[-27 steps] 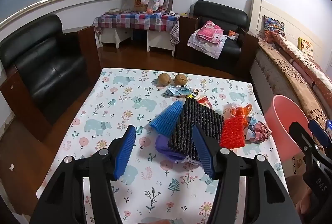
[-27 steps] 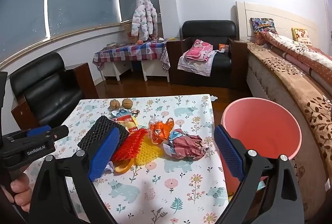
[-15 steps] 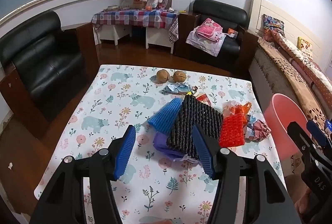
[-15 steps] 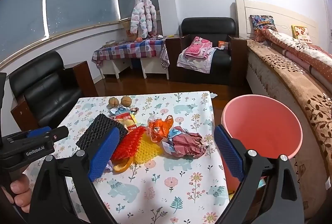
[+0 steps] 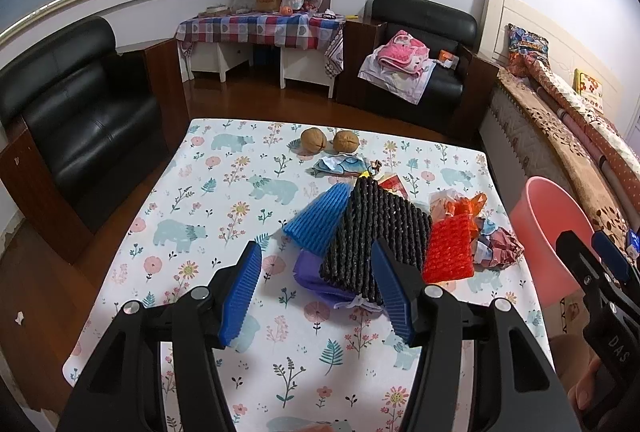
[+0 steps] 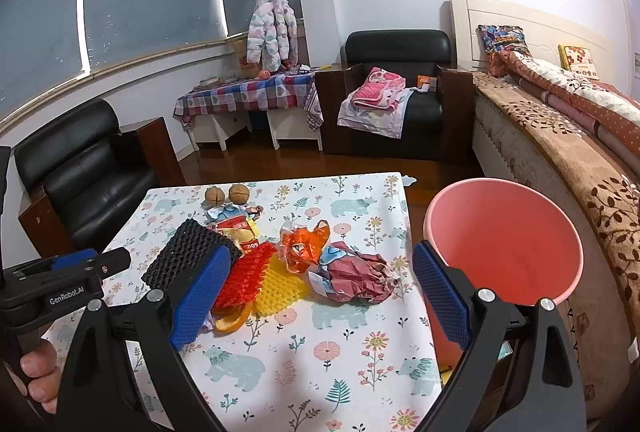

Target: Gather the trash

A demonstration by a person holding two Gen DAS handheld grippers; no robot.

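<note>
Left wrist: both grippers' fingers (image 5: 242, 294) apart, empty; walnuts (image 5: 329, 141) behind trash pile (image 5: 376, 232).

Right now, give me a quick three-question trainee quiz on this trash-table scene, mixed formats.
1. True or false: the black foam net sleeve lies partly on top of the blue foam net sleeve.
2. Multiple choice: the pink plastic bucket stands (A) on the floral tablecloth, (B) beside the table on its bed side, (C) on the black armchair.
3. Fill in: the left gripper and right gripper both hold ____.

Key
1. True.
2. B.
3. Nothing; both sets of jaws are open above the cloth.
</note>
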